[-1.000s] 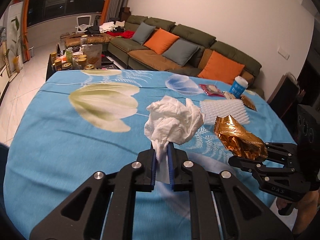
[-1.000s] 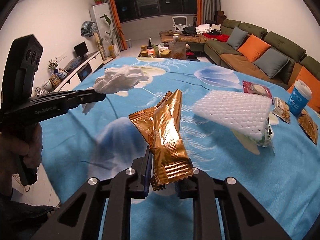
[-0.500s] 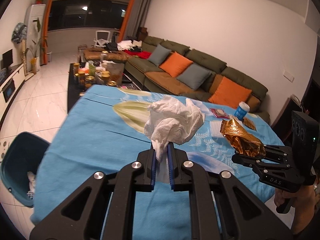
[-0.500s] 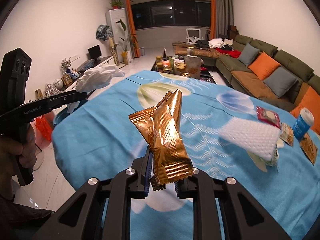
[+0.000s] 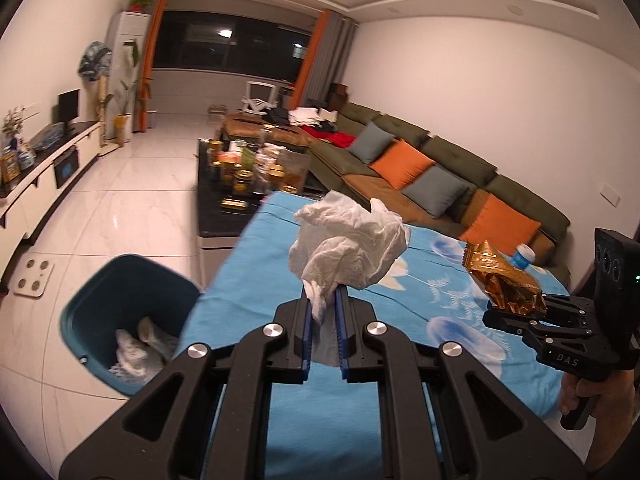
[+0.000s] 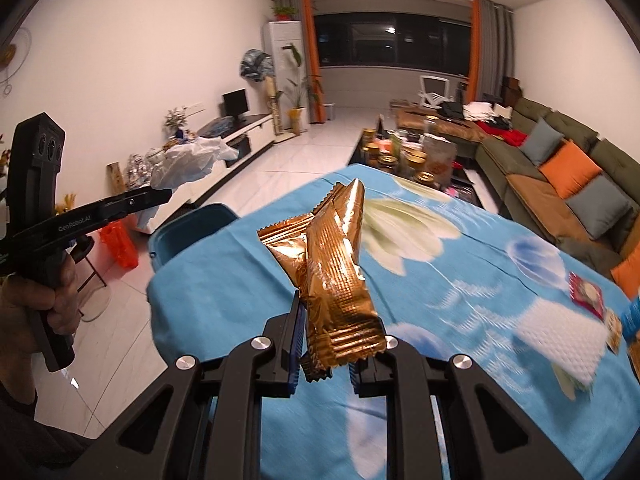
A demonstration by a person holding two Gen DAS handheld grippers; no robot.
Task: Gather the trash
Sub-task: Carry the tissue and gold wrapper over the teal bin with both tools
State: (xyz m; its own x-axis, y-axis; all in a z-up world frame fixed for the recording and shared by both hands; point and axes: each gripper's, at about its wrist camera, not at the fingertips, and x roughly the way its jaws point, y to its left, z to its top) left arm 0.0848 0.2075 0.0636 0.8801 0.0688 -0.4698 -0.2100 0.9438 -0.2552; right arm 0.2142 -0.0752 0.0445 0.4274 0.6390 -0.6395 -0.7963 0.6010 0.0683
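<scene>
The left gripper has its jaws clamped on a crumpled white tissue, held above the edge of the blue-clothed table — the teal bin sits lower left. The right gripper is clamped on a gold wrapper, mid-frame.

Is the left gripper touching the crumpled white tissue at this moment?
Touching. The left wrist view shows the left gripper with its blue pads closed on the tail of the crumpled white tissue, which stands up from between them, clear of the blue tablecloth.
</scene>
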